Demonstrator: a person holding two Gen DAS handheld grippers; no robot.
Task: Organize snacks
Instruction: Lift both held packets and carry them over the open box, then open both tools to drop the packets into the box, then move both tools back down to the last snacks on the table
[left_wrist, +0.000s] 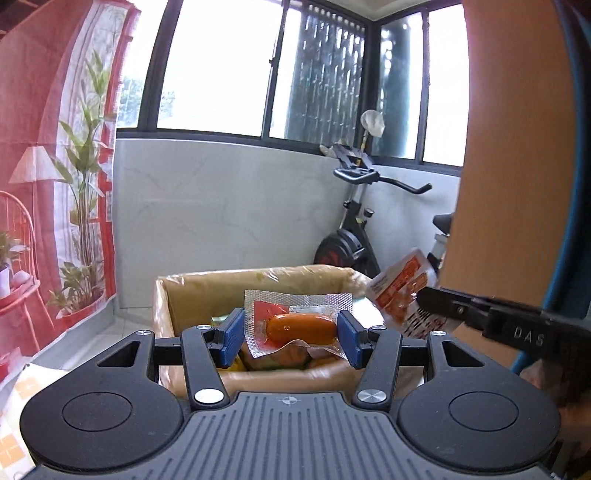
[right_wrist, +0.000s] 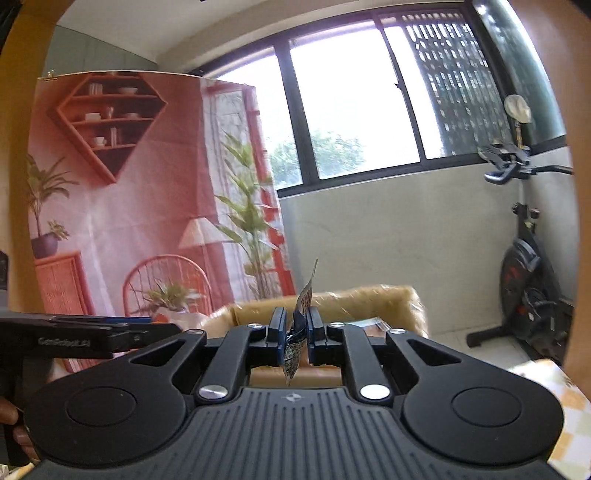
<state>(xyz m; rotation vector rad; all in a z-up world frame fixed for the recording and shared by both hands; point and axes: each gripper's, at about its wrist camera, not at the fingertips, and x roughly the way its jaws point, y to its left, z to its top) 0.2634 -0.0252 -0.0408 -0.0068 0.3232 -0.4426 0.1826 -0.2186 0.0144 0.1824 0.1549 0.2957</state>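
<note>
My left gripper (left_wrist: 291, 336) is shut on a sealed sausage pack (left_wrist: 301, 326), silver foil with an orange sausage, held just above the open cardboard box (left_wrist: 192, 295). Several snack packs lie inside the box. My right gripper (right_wrist: 298, 328) is shut on a thin orange-and-white snack packet (right_wrist: 303, 306), seen edge-on, in front of the box (right_wrist: 388, 299). In the left wrist view that packet (left_wrist: 402, 291) hangs at the right, over the box's right edge, pinched by the right gripper's black fingers (left_wrist: 443, 302).
A printed red backdrop (left_wrist: 44, 184) hangs at the left. An exercise bike (left_wrist: 351, 236) stands behind the box by the white wall. A checkered yellow tablecloth (right_wrist: 554, 398) covers the table. A brown panel (left_wrist: 517, 147) is close on the right.
</note>
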